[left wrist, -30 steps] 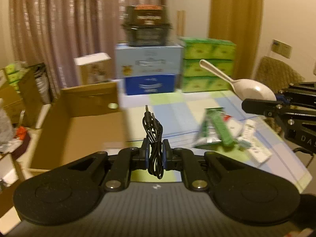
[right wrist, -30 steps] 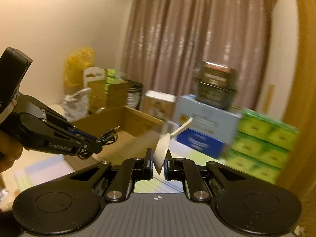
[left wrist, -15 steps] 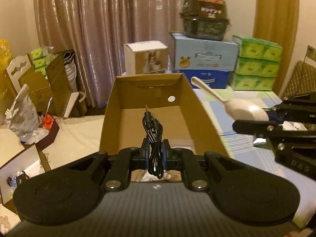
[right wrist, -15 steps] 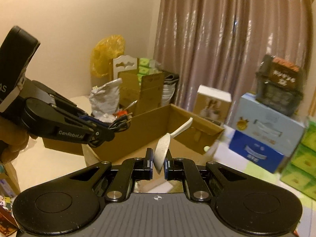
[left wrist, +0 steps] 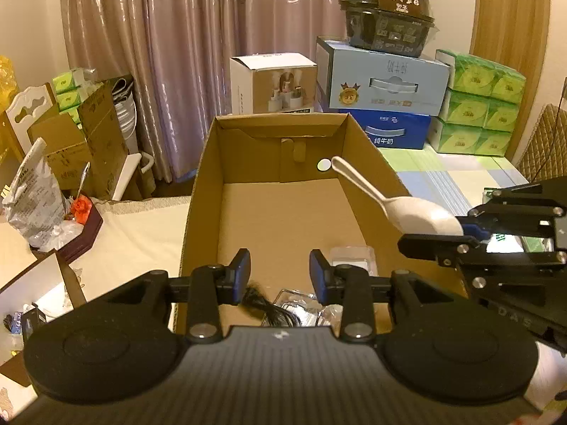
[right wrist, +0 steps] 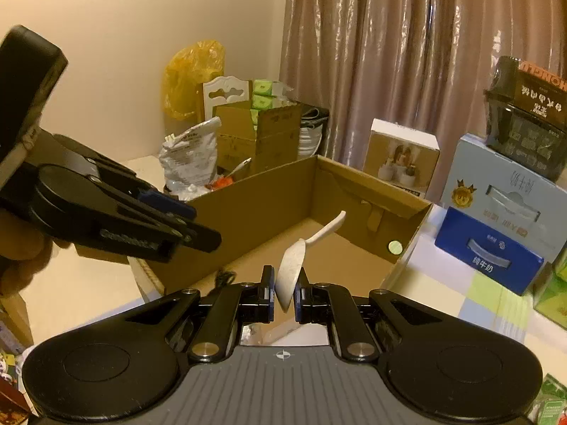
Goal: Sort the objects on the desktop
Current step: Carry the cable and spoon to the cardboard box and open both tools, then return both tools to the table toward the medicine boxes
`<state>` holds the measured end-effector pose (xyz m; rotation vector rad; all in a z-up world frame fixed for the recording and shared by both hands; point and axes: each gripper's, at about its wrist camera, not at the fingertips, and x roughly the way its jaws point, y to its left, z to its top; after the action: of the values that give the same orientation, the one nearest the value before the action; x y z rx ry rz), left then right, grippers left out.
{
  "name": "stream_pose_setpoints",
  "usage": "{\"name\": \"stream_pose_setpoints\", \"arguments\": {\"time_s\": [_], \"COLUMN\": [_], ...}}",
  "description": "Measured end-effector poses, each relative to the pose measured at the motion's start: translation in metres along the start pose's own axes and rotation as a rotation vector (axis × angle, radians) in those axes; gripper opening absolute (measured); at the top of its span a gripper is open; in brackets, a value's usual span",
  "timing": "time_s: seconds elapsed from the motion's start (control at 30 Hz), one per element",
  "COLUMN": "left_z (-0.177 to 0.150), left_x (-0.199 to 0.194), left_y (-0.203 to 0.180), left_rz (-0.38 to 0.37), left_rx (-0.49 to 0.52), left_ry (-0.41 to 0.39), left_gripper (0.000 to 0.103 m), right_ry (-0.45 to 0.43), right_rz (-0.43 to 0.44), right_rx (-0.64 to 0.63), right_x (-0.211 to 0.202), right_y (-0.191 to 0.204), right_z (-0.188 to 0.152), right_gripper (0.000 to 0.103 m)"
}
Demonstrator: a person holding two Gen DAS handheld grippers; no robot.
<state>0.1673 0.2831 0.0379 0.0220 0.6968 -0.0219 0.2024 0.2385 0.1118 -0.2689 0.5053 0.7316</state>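
Left claw: the left gripper (left wrist: 280, 271) hung over the near end of the cardboard box (left wrist: 202, 191) with its jaws spread and nothing between them, a stance that suited a drop into the box.
Cable: the black cable (left wrist: 269, 306) lay just below those jaws on the box floor, blurred, among clear plastic packets (left wrist: 351, 256); whether it touched them could not be told.
Right claw: the right gripper (right wrist: 284, 292) was clenched on the bowl of the white spoon (right wrist: 292, 265), handle pointing forward and up toward the box, probably so it could be let go inside.
Spoon position: in the left view the spoon (left wrist: 411, 210) sat over the box's right wall, not yet released.
Box: open-topped, on the table's edge, serving as the bin for sorted items.
Table: a checked cloth (left wrist: 457, 177) in green and blue covered it beside the box.
Writing: "HONGLU", upside down, on the dark food container (left wrist: 388, 10); "纯牛奶" on the blue milk carton (left wrist: 393, 131); "GenRobot" in part on the left gripper's side in the right view; "DAS" on the right gripper's body.
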Motion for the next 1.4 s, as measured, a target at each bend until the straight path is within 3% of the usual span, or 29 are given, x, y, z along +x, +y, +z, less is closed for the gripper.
{"name": "stream_pose_setpoints", "arguments": {"time_s": [0.3, 0.33, 0.4, 0.43, 0.47, 0.7, 0.8, 1.03, 1.4], "left_z": [-0.003, -0.003, -0.004, -0.006, -0.007, -0.018, -0.020, -0.021, -0.021], "left_x": [-0.028, -0.031, -0.036, -0.038, -0.040, -0.050, -0.058, -0.078, -0.105], "left_y": [0.007, 0.008, 0.009, 0.010, 0.010, 0.007, 0.002, -0.019, -0.077], "left_rz": [0.008, 0.008, 0.006, 0.008, 0.013, 0.022, 0.021, 0.006, -0.055], "left_rx": [-0.027, -0.033, -0.038, -0.039, -0.041, -0.062, -0.069, -0.069, -0.036], "left_ry": [-0.042, -0.047, -0.051, -0.052, -0.053, -0.051, -0.060, -0.069, -0.093], "left_gripper": [0.033, 0.035, 0.039, 0.041, 0.041, 0.045, 0.058, 0.061, 0.091], "right_ry": [0.000, 0.001, -0.004, -0.013, -0.027, -0.052, -0.068, -0.079, -0.087], "right_rz": [0.037, 0.040, 0.037, 0.035, 0.035, 0.020, 0.010, -0.030, -0.119], "right_rx": [0.004, 0.007, 0.018, 0.024, 0.034, 0.071, 0.091, 0.136, 0.157], "right_x": [0.005, 0.006, 0.005, 0.003, 0.000, -0.026, -0.043, -0.092, -0.174], "right_y": [0.006, 0.007, 0.006, 0.005, 0.004, -0.006, -0.009, -0.015, -0.034], "right_z": [0.004, 0.004, 0.005, 0.004, 0.003, 0.003, 0.002, -0.009, -0.037], "right_gripper": [0.007, 0.011, 0.032, 0.053, 0.057, 0.058, 0.060, 0.068, 0.084]}}
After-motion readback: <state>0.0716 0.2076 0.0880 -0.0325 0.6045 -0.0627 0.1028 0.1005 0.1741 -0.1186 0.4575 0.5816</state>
